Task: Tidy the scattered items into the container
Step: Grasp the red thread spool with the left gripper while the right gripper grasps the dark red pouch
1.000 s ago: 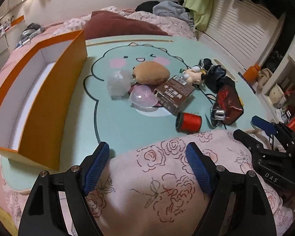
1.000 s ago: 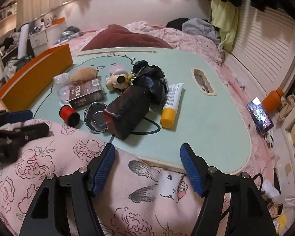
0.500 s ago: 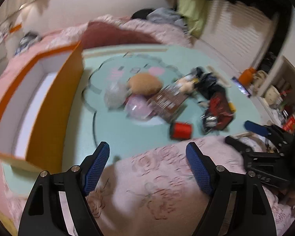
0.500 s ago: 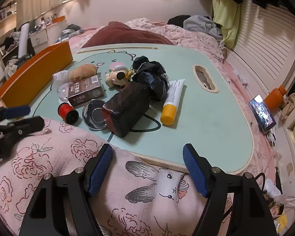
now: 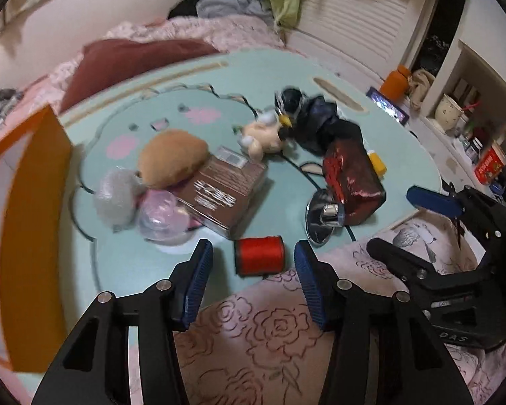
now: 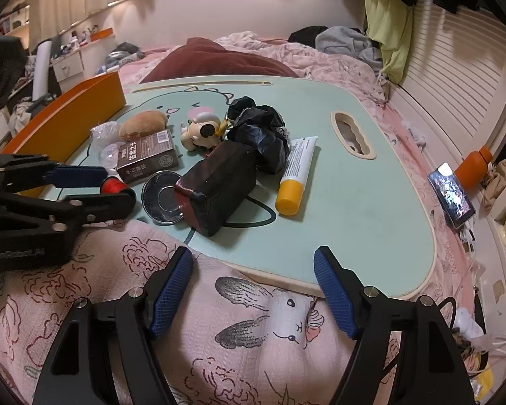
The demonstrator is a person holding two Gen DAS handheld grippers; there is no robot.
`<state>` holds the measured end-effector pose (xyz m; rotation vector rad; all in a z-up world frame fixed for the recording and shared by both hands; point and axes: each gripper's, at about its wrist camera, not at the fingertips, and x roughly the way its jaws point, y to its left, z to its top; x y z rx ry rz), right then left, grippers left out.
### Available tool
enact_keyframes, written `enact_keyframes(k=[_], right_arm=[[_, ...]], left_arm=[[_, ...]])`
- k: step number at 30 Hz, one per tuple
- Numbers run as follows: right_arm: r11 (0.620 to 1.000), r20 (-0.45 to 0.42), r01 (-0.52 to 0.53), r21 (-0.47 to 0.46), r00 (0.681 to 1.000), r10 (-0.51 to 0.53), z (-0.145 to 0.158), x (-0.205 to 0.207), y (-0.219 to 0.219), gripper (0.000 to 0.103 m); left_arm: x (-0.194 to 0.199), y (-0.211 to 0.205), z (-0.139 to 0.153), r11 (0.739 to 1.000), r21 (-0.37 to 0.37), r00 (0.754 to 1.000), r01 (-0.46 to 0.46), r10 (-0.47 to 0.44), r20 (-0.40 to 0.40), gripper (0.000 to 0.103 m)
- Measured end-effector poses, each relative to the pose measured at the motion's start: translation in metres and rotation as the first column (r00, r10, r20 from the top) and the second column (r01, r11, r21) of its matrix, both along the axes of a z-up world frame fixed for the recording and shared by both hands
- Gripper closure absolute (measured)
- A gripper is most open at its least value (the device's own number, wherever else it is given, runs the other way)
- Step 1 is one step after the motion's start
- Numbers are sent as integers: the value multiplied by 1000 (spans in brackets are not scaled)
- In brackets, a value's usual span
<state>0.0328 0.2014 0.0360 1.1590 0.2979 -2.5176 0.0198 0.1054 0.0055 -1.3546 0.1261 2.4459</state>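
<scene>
In the left wrist view, the left gripper (image 5: 253, 270) is held with its jaws apart and empty, lined up on the red spool (image 5: 259, 254), which lies on its side at the near edge of the desk (image 5: 124, 263), just ahead of the fingertips and touching nothing. The step in hand is judged to be the pickup of this spool. It is best approached low and straight until the pads (image 5: 197, 281) flank its round sides, since a spool lying down may roll if nudged by one pad first; the blanket (image 5: 270, 334) at the desk edge should be cleared. The box (image 5: 33, 236), orange and open-topped, stands to the left, well apart from the spool. In the right wrist view, the right gripper (image 6: 253, 290) is seen open and empty over the blanket, short of the desk. The pouch (image 6: 219, 185), dish (image 6: 163, 197), tube (image 6: 297, 175), carton (image 6: 148, 160) and toy (image 6: 202, 131) lie clustered, none yet in the box.
</scene>
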Motion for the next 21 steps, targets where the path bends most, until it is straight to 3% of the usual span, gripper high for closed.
enact_keyframes(k=[1,6,9,12,15,18,21], right_arm=[[1000,1,0,-2,1000,0,0,0,0,28],[999,5,-3,-40,1000,3,4,1,2,29],[994,-17,3,-109,1000,-5,15,-2,8,29],[985,-69,-16,-172,998,4,35,-7,5,29],[976,-60,-13,-217,998,0,45,-23,-4,32],[968,-4,10,-249,1000,-11,43,-39,-15,40],[986,6,14,-164,1000,-13,32,-44,-31,41]], left_arm=[[0,-1,0,1000,-12,1000,-11,11,-6,73],[16,-19,10,994,89,996,-57,62,-58,74],[34,-45,24,974,170,973,-150,176,-152,74],[50,-72,32,939,244,936,-242,292,-197,74],[54,-80,32,930,253,925,-267,321,-201,74],[52,-73,31,942,223,933,-251,297,-205,74],[54,-69,30,950,203,936,-237,279,-215,74]])
